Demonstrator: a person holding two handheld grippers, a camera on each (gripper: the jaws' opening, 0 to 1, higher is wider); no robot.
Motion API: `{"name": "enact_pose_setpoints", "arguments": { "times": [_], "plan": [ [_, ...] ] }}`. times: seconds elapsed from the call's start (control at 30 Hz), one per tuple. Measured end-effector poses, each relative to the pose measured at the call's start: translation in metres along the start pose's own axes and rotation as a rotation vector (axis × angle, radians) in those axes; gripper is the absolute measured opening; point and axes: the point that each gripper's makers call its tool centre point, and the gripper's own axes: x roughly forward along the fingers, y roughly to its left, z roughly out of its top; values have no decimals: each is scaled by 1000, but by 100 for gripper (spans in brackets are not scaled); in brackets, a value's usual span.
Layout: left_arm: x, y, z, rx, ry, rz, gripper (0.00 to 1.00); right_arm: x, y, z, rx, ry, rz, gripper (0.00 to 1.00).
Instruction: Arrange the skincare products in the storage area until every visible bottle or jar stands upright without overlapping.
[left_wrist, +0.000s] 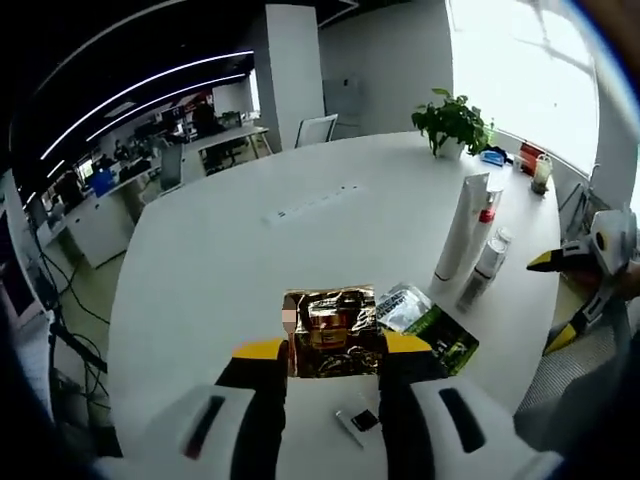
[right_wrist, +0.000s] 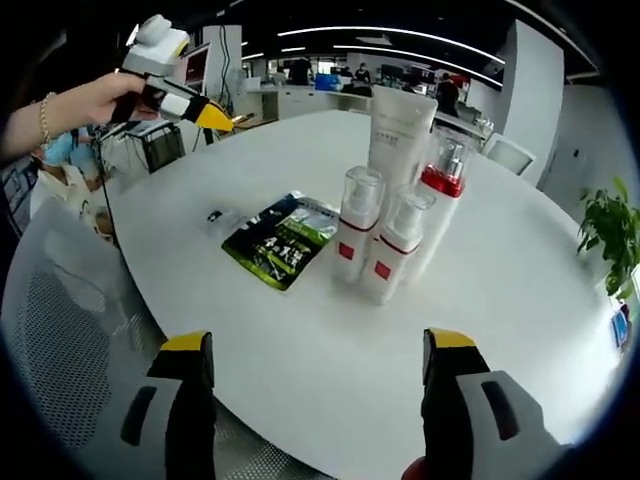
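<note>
A shiny gold packet (left_wrist: 330, 318) sits between the yellow tips of my left gripper (left_wrist: 332, 352), which is shut on it above the white table (left_wrist: 220, 270). A tall white tube (right_wrist: 400, 125) stands upright, and in front of it stand two clear pump bottles with red labels (right_wrist: 357, 228) (right_wrist: 393, 248) and a red-capped bottle (right_wrist: 443, 185). The same tube (left_wrist: 462, 228) and bottles (left_wrist: 487, 262) appear in the left gripper view. A green sachet (right_wrist: 280, 242) lies flat beside them. My right gripper (right_wrist: 318, 345) is open over the near table edge, short of the bottles.
A small dark item (right_wrist: 213, 215) lies on the table by the green sachet (left_wrist: 438, 332). A potted plant (left_wrist: 452, 122) and small containers (left_wrist: 535, 165) stand at the far edge. A hand holds the left gripper (right_wrist: 208, 116) high at upper left. A mesh chair (right_wrist: 70, 330) sits below the table edge.
</note>
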Motion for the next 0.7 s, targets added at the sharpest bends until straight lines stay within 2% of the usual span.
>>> {"name": "enact_pose_setpoints", "arguments": {
  "times": [0.27,0.33,0.43,0.57,0.6,0.63,0.7],
  "plan": [
    [-18,-10,-7,-9,-19,22,36,-2,18,21,57,-72,85,73],
    [-20,-14,-10,-8,-19,20,36,0,26,28,84,-97,118,73],
    [-24,-17,-17,-10,-19,27,36,1,37,42,76,-120,151,71],
    [-28,-23,-24,-31,-27,33,36,5,45,62,139,-174,204,67],
    [-28,-24,-26,-32,-27,34,36,5,46,67,149,-189,213,65],
    [-31,-30,-26,-39,-30,33,36,3,48,82,162,-245,230,61],
    [-31,-33,-28,-53,-38,31,36,1,49,99,200,-312,245,53]
  ]
}}
